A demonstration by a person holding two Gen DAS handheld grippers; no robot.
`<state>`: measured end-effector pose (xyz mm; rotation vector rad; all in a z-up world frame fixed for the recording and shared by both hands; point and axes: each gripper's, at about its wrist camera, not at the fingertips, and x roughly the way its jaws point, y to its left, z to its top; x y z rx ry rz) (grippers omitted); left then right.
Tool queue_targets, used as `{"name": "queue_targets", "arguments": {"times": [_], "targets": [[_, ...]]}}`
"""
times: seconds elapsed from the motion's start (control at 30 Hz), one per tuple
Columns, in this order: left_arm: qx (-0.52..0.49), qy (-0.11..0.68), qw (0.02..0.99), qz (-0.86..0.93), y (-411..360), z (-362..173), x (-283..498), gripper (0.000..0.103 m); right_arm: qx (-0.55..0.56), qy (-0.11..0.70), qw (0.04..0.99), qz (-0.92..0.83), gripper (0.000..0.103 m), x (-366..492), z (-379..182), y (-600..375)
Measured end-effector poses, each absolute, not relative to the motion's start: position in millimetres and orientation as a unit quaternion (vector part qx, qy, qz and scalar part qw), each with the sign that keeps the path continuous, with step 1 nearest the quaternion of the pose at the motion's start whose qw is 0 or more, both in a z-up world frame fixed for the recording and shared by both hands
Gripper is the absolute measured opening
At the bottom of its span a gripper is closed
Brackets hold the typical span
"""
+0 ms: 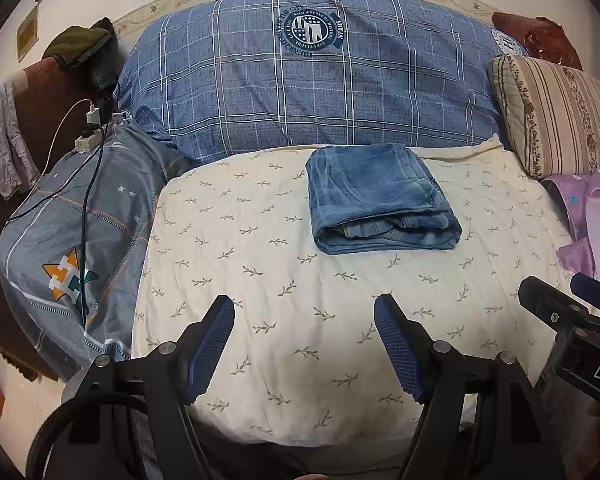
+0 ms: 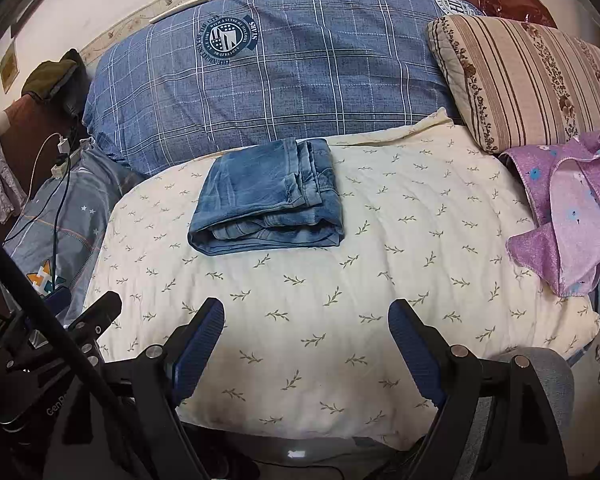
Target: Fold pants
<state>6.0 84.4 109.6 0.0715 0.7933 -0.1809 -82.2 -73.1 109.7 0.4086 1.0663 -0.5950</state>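
Both my tongs, left gripper (image 1: 304,344) and right gripper (image 2: 306,348), spread, empty, over cream leaf-print quilt (image 1: 260,264); folded blue denim pants (image 1: 376,200) lie mid-quilt, near blue plaid duvet (image 1: 300,92).

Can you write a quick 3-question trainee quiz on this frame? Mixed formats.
1. True or false: the left gripper is clamped on the jeans.
2. Multiple choice: the folded jeans lie on A) the cream leaf-print quilt, B) the striped pillow, C) the purple cloth.
3. Fill in: the right gripper holds ____.

Key: 1 false, its jaws are open and short of the jeans; 2 A; 3 nothing, its jaws are open over bare quilt.
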Motion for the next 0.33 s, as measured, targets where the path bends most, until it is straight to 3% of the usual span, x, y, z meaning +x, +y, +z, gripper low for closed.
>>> {"name": "queue_targets", "arguments": {"times": [0.33], "targets": [[0.029, 0.394, 0.913, -0.1, 82.5, 99.8, 56.6, 0.072, 0.18, 0.485, 0.813, -0.267, 0.086, -52.2, 103.5, -94.6]]}}
